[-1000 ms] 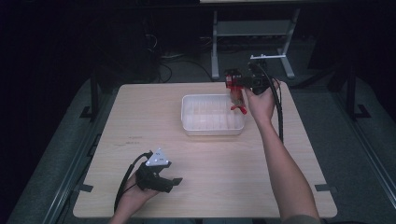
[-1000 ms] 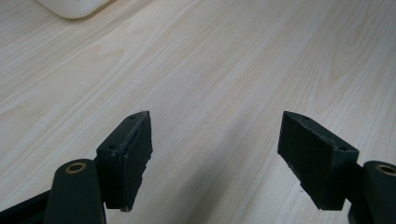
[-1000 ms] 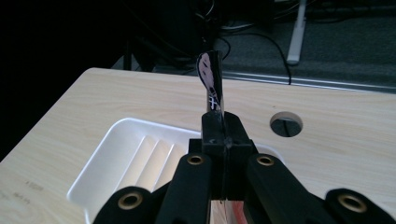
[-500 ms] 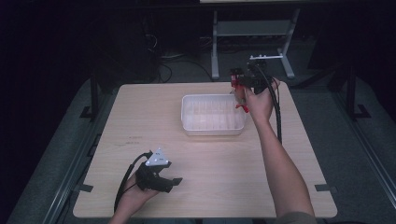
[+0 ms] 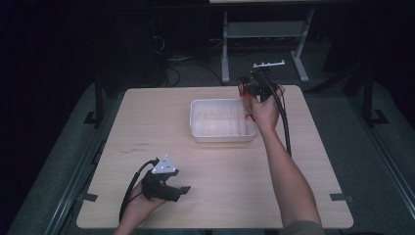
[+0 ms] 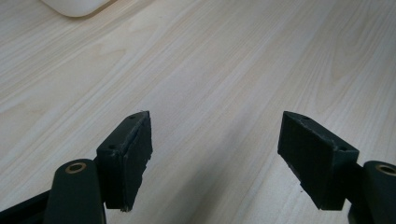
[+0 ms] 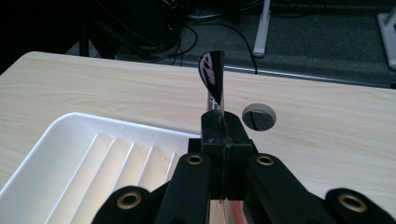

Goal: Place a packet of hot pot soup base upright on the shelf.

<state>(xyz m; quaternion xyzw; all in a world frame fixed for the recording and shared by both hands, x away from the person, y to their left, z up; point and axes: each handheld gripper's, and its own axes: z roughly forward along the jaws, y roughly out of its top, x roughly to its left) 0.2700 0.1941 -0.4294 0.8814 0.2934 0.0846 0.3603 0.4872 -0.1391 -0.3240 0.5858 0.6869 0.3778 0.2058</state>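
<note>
My right gripper (image 7: 218, 123) is shut on a thin flat strip (image 7: 211, 74) with a dark rounded tip that sticks up past the jaws. In the high view the right gripper (image 5: 246, 88) hangs over the far right corner of a white ribbed tray (image 5: 198, 132), with something red showing beside the hand. Below it the tray's rim (image 7: 70, 116) curves off to the left. My left gripper (image 5: 182, 190) rests near the table's front left edge. Its jaws stand wide open over bare wood, left gripper (image 6: 217, 154) holding nothing.
A round cable hole (image 7: 259, 116) pierces the wooden table (image 5: 318, 161) just beyond the right gripper. Dark floor with cables and a metal stand (image 5: 266, 29) lies past the far edge. A corner of the tray (image 6: 74, 7) appears ahead of the left gripper.
The right hand has drifted slightly toward the far edge and left, still holding the strip. The left gripper has not moved.
</note>
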